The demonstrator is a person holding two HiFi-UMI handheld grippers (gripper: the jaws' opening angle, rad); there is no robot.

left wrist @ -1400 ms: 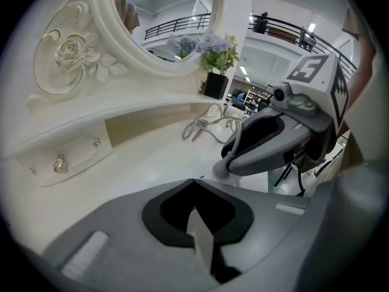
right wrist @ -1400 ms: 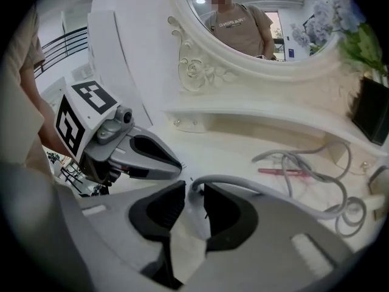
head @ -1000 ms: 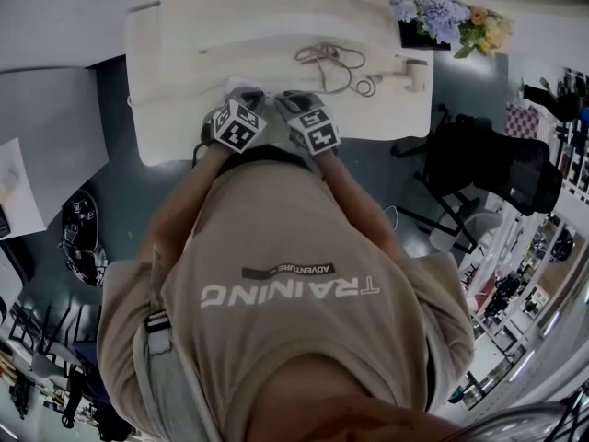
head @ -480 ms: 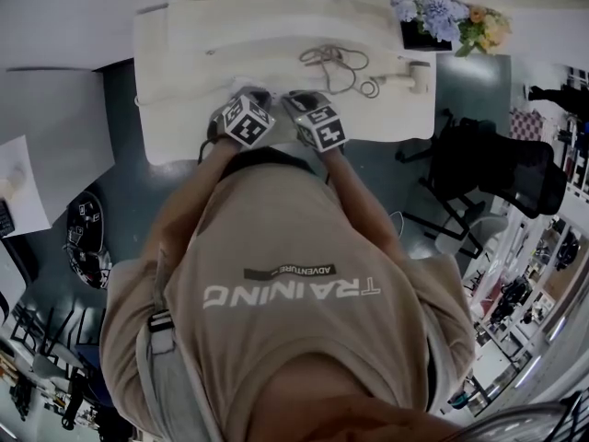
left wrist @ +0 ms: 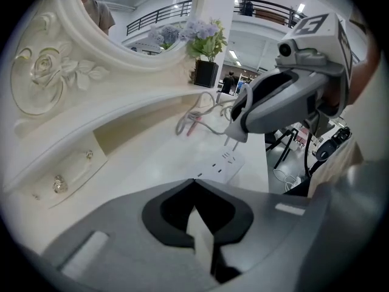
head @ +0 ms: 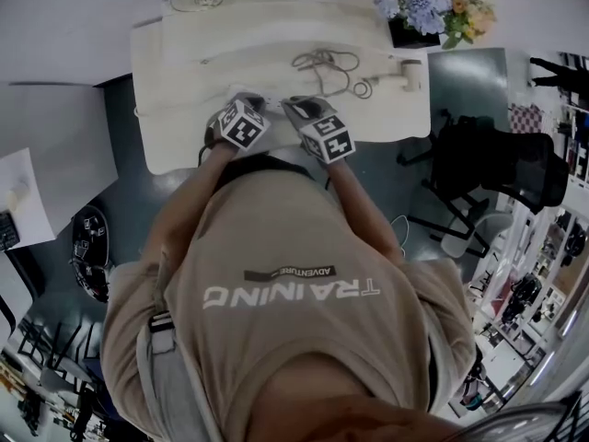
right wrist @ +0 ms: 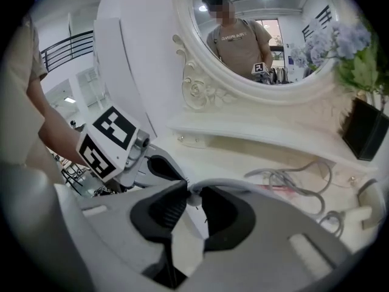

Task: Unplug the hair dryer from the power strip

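Our right gripper (right wrist: 189, 194) pinches the plug (left wrist: 236, 137) just above the power strip (left wrist: 228, 162), at 1 o'clock from our left gripper (left wrist: 194, 184), which squeezes the strip's end.

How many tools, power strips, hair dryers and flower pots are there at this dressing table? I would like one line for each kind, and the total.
Tools: 2, left tool and right tool
Power strips: 1, power strip
Hair dryers: 1, hair dryer, its plug in the right tool
Flower pots: 1, flower pot
Total: 5
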